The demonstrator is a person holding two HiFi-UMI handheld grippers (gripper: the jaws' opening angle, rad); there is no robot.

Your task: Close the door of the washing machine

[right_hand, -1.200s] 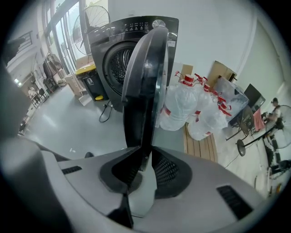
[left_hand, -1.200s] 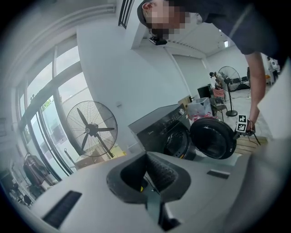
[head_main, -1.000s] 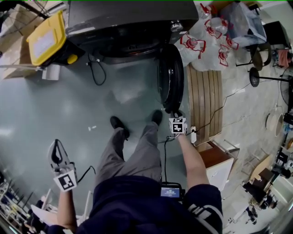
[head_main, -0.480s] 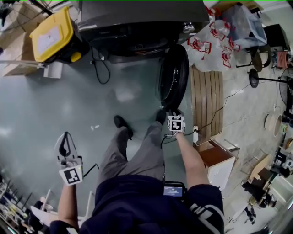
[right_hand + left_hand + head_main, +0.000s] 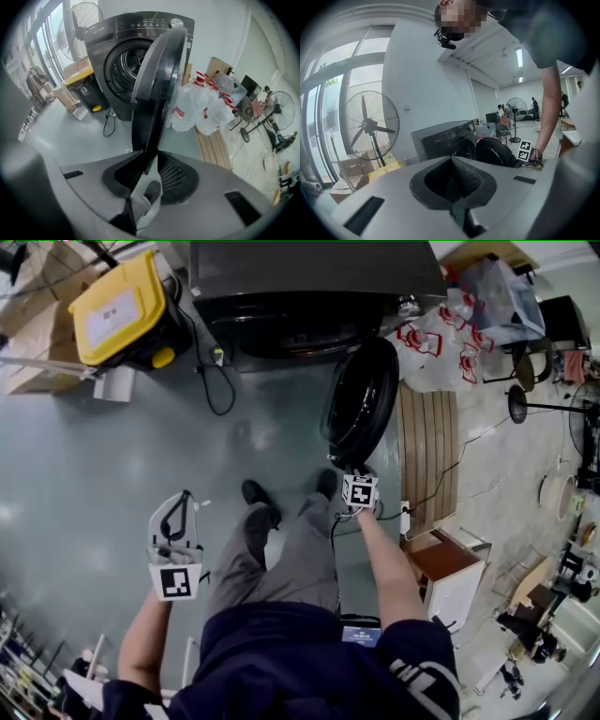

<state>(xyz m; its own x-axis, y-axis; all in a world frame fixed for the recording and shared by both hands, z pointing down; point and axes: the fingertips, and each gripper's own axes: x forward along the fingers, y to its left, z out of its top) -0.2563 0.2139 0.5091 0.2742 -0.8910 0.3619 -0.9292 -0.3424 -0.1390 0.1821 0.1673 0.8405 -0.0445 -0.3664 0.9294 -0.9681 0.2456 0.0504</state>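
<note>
Head view: the washing machine (image 5: pixel 309 277) door (image 5: pixel 361 399) stands half open, with the right claw (image 5: pixel 345 468) at its free edge.

Left gripper view: the left claw (image 5: pixel 451 161) is clenched on nothing.

Right gripper view: the right claw grasps the door's rim. The swing is mid-way, I judge. Next, carry the door onto the drum opening (image 5: pixel 126 65) and press it home.

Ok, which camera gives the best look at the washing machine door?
The right gripper view: the door fills the middle, edge-on, its rim clamped in the right gripper. The head view shows it from above, swung out. The left gripper view shows it small and distant.
</note>
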